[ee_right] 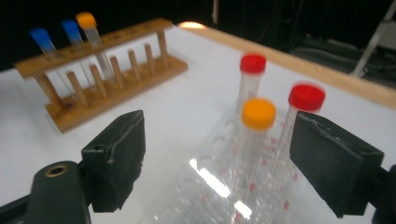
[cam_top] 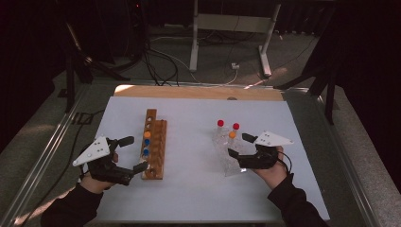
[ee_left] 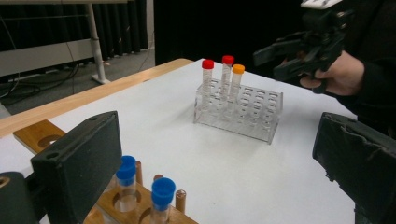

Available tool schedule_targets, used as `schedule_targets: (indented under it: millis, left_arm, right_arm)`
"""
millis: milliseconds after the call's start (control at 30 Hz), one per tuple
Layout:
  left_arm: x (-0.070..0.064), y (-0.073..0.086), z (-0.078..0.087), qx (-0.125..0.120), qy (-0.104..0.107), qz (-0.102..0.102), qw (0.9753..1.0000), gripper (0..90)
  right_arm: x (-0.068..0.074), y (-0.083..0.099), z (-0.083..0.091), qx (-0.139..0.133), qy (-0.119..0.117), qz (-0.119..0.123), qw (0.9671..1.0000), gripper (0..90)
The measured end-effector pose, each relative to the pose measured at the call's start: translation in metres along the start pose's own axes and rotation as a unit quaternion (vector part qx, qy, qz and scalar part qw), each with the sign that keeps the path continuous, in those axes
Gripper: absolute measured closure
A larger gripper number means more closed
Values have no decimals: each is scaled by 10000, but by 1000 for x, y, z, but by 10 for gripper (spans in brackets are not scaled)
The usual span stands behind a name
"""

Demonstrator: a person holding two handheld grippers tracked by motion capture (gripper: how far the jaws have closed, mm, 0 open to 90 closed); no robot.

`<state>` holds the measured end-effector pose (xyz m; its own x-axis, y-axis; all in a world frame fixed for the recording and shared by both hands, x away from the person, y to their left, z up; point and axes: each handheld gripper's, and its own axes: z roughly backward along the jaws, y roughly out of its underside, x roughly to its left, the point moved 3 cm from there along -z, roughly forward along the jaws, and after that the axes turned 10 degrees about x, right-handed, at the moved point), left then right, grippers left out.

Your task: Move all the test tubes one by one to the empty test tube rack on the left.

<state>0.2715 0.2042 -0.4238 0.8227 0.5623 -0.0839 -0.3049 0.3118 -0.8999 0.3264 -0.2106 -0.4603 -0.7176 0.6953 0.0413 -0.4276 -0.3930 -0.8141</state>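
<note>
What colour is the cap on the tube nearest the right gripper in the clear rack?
Orange cap, on the nearest tube in the clear rack; the right gripper view shows it best.

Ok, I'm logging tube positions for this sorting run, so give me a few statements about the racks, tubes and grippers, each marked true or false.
1. The clear plastic rack holds three tubes, two red-capped and one orange-capped. True.
2. The wooden rack holds only blue-capped tubes. False: it holds two blue-capped tubes and one orange-capped tube.
3. The right gripper is shut on a red-capped tube. False: its jaws stand open, nothing between them gripped.
4. The left gripper is open beside the wooden rack. True.
5. All tubes stand in racks; none lies on the table. True.
</note>
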Motion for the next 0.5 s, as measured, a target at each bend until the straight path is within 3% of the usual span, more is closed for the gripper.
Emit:
schedule_targets:
  millis: [133,233,500]
  left_arm:
    - [-1,3,-2,58,-12,-10,10000,24]
    - [0,5,-3,81,-29,-8,10000,24]
    - [2,6,-2,56,-9,28,10000,24]
  right_arm:
    - [-6,6,-8,149,38,-40,9999,398]
    - [-10,9,-13,266,85,-78,9996,476]
    - [-17,8,-25,471,187,-94,9987,576]
